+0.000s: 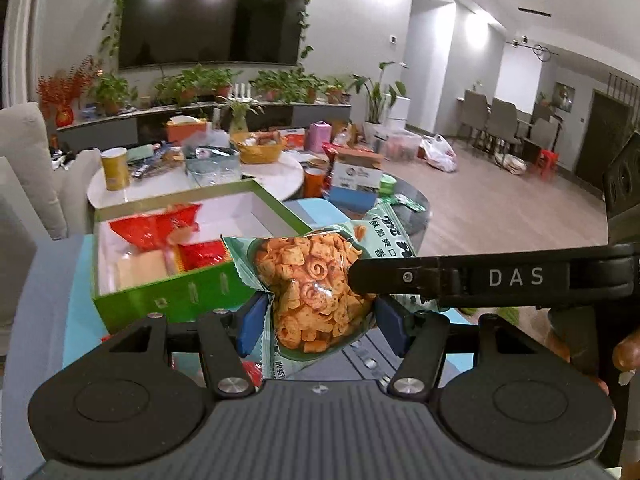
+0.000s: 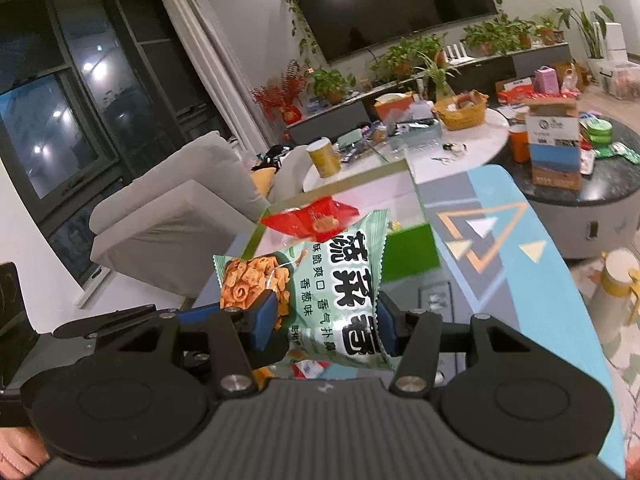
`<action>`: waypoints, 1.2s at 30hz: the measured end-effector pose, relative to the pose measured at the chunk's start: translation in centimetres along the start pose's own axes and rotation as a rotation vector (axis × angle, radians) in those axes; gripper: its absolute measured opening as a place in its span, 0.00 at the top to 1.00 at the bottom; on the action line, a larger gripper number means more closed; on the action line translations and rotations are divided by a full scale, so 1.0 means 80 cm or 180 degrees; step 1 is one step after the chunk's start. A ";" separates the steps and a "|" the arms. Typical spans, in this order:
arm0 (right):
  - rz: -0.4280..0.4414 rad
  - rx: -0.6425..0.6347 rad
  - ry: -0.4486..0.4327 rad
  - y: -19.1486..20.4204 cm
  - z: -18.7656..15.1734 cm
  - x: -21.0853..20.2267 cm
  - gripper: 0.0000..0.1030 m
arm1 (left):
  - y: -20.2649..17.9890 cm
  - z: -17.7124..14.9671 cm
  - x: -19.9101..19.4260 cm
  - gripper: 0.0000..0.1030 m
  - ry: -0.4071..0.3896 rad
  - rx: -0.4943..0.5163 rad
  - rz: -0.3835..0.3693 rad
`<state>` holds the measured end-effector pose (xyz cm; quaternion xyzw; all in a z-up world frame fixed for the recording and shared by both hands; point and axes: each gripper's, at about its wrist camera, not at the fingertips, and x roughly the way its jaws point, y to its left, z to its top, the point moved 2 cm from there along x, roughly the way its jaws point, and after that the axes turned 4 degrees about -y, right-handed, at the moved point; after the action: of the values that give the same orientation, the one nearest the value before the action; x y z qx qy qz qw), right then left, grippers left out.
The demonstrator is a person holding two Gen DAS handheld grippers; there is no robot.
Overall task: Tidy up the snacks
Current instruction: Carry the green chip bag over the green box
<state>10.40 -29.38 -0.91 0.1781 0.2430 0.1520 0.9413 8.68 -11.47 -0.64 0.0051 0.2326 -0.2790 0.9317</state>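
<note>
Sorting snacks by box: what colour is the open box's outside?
Green box, white inside; left wrist view shows it best.

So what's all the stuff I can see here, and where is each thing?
Green snack bag: one, pale green with orange crisps showing, held by both grippers above the mat.
Green box: one, green outside and white inside, open, on the mat.
Red packets: at least two, red, inside the box.
Patterned mat: one, blue and grey.
Yellow can: one, on the white round table.
Wicker basket: one, yellow, same table.
Carton: one, blue, white and brown, on the dark round table.
Television: one, black, on the wall.
Potted plants: many, green, along the shelf under the television.
Sofa: one, grey.
Left gripper: black with blue pads, closed on the bag.
Right gripper: the same, closed on the bag.
</note>
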 end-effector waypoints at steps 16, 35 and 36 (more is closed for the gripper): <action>0.0075 -0.0008 -0.0056 -0.018 0.076 0.097 0.46 | 0.067 0.069 0.103 0.45 -0.0103 -0.0104 0.0117; -0.0085 0.0235 0.0216 -0.070 0.091 0.223 0.46 | 0.137 0.072 0.243 0.45 0.0200 -0.0107 0.0270; -0.0090 0.0236 0.0218 -0.070 0.091 0.226 0.46 | 0.140 0.071 0.246 0.45 0.0212 -0.0082 0.0284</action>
<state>30.35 -29.54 -4.57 0.2041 0.2831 0.1356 0.9272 31.51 -12.98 -5.51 0.0127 0.2666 -0.2338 0.9349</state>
